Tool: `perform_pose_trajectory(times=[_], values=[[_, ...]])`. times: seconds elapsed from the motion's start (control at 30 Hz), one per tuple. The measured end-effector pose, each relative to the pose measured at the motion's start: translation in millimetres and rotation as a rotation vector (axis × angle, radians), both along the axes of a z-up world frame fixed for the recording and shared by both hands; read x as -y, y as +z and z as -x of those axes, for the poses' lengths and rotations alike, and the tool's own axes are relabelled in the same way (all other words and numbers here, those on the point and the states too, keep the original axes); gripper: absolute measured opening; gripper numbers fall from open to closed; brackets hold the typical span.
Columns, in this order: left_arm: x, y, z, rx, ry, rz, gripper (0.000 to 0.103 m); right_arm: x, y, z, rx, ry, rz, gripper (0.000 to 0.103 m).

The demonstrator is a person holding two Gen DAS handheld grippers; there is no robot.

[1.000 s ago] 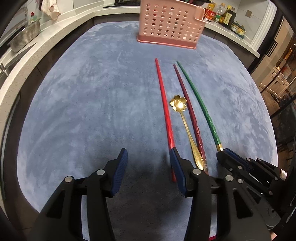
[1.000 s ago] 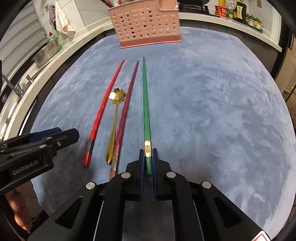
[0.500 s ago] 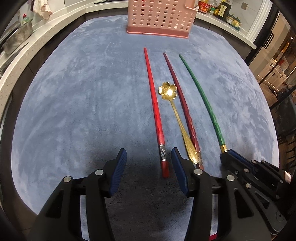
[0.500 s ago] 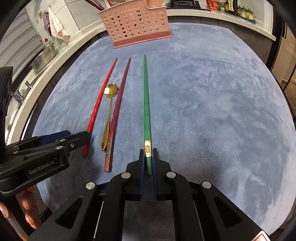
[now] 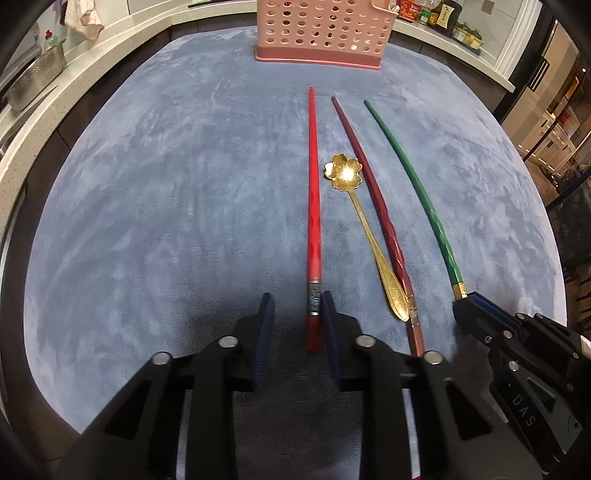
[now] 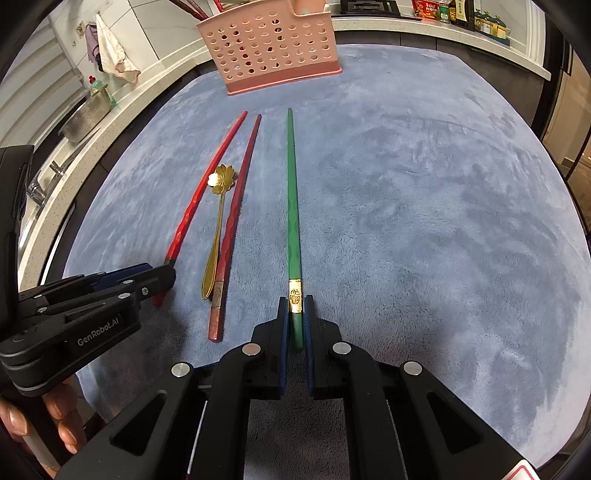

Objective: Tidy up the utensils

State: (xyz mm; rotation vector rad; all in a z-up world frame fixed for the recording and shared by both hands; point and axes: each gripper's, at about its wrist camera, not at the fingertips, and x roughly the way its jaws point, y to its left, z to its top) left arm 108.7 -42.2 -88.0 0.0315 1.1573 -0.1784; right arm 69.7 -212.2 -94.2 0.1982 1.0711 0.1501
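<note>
On a blue mat (image 5: 155, 206) lie 3 chopsticks and a gold spoon (image 5: 364, 236), all pointing toward a pink basket (image 5: 325, 33) at the far edge. The left gripper (image 5: 295, 314) has just been closing: its jaws now stand narrowly apart around the butt of the red chopstick (image 5: 314, 206), the right pad touching it, the left pad still clear. The right gripper (image 6: 295, 314) is clamped on the butt of the green chopstick (image 6: 292, 206). The maroon chopstick (image 5: 373, 199) lies between them, just beside the spoon.
</note>
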Motion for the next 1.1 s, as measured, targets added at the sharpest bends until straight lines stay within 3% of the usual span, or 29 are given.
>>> perform_pose_trajectory(times=[0.07, 0.17, 0.67, 1.1], values=[[0, 0, 0, 0.001, 0.001, 0.003, 0.012, 0, 0, 0, 0.0, 0.0, 0.001, 0.007], [0, 0, 0, 0.002, 0.002, 0.001, 0.009, 0, 0, 0, 0.0, 0.0, 0.0, 0.007], [-3, 11, 2, 0.026, 0.006, -0.006, 0.008, 2, 10, 3, 0.024, -0.012, -0.019, 0.007], [-4, 55, -13, 0.122, 0.016, 0.002, 0.007, 21, 62, -10, 0.134, -0.066, -0.05, 0.007]])
